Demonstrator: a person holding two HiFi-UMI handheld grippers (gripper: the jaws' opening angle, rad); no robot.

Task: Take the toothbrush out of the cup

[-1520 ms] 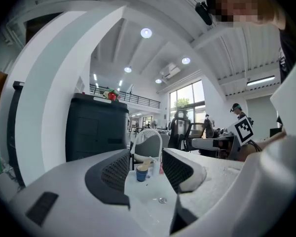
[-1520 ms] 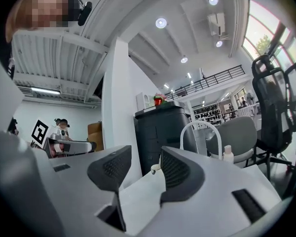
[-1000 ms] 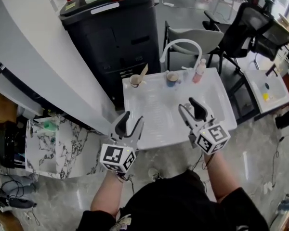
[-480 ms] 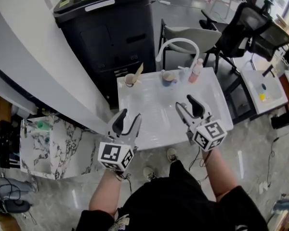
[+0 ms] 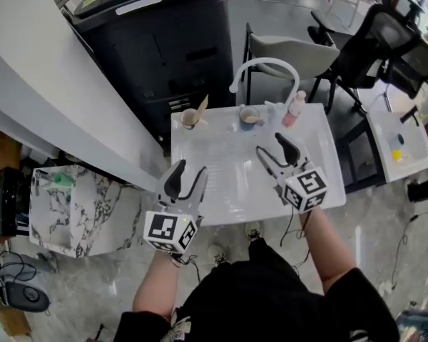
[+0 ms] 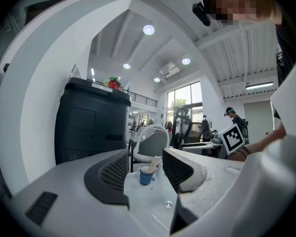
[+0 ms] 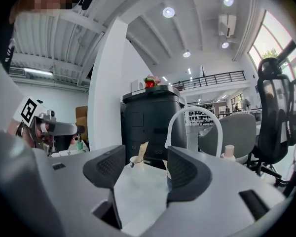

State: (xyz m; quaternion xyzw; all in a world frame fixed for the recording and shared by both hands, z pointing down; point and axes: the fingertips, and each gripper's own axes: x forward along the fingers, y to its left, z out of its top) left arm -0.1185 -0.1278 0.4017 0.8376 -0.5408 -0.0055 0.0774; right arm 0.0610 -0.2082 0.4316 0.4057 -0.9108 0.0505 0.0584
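A beige cup (image 5: 190, 117) stands at the back left of the white sink top (image 5: 228, 173), with a pale toothbrush (image 5: 202, 106) leaning out of it. In the right gripper view that cup (image 7: 134, 160) and the toothbrush (image 7: 142, 149) show far off between the jaws. A blue cup (image 5: 250, 116) stands to its right. In the left gripper view the blue cup (image 6: 146, 176) has a pale stick at its rim. My left gripper (image 5: 189, 174) is open at the sink's near left edge. My right gripper (image 5: 271, 147) is open over the sink's right half, its jaws just widened, with nothing between them.
A white arched faucet (image 5: 264, 64) and a pink bottle (image 5: 292, 110) stand at the sink's back edge. A tall black cabinet (image 5: 164, 41) is behind on the left, and a grey chair (image 5: 292, 48) and black office chairs (image 5: 374, 38) on the right. A marble-patterned box (image 5: 78, 205) sits left.
Both grippers have moved forward toward the cups, the right one farther. The right jaws stand wider apart than before.
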